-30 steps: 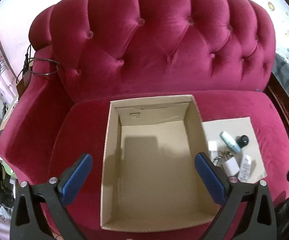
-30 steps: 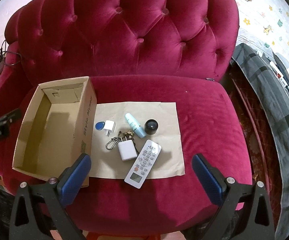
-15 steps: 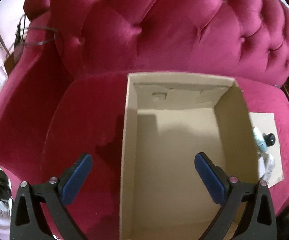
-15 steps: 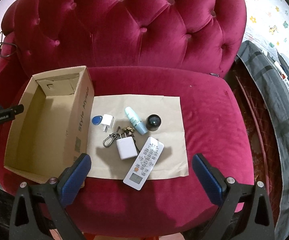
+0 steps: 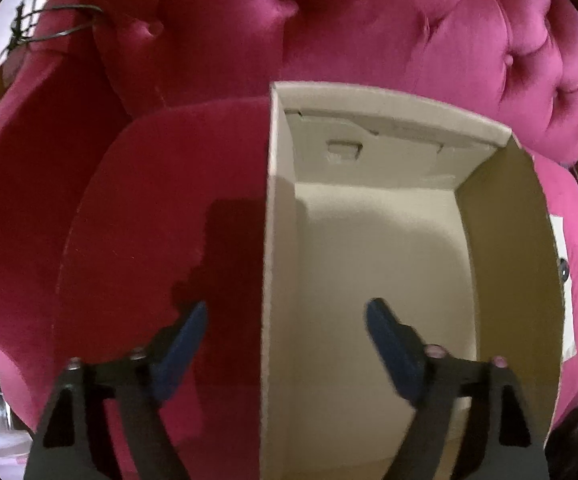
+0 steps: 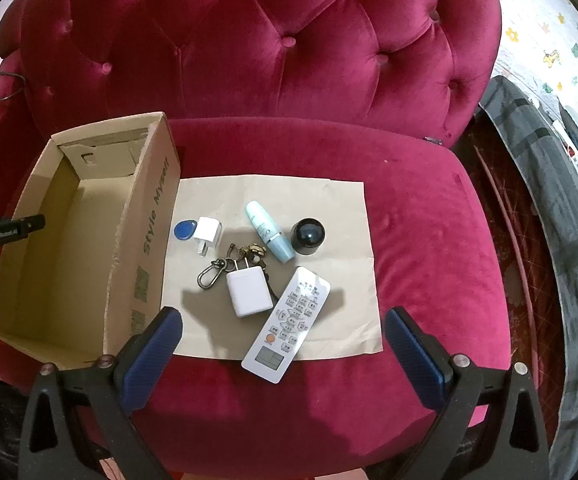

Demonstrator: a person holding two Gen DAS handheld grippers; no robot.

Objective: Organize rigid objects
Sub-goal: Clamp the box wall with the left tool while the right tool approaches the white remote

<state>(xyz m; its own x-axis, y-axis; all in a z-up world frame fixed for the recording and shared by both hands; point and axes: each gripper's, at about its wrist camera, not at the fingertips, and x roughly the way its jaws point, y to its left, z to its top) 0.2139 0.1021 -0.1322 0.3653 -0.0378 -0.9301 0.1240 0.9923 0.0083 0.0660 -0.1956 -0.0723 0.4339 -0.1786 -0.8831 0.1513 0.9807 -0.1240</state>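
An open, empty cardboard box (image 6: 145, 240) sits on the left of the red sofa seat; it also shows in the left wrist view (image 5: 277, 240). Right of it, on a brown paper sheet (image 6: 345, 264), lie a white remote (image 6: 289, 328), a large white charger (image 6: 249, 294), a small white charger (image 6: 207, 234), a blue key tag (image 6: 184, 230), a key ring with a clip (image 6: 225, 266), a pale blue tube (image 6: 269, 230) and a black round cap (image 6: 309, 236). My left gripper (image 5: 287, 316) is open, astride the box's left wall. My right gripper (image 6: 281, 324) is open above the sheet's front edge.
The tufted sofa back (image 6: 249, 40) rises behind the box and sheet. A grey plaid cloth (image 6: 549, 184) lies to the right of the sofa. A black cable (image 5: 57, 28) hangs over the left armrest. The left gripper's tip (image 6: 9, 232) shows at the box's left wall.
My left gripper has moved forward, left and down, so the box's left wall now lies between its fingers. My right gripper has come closer to the objects on the sheet.
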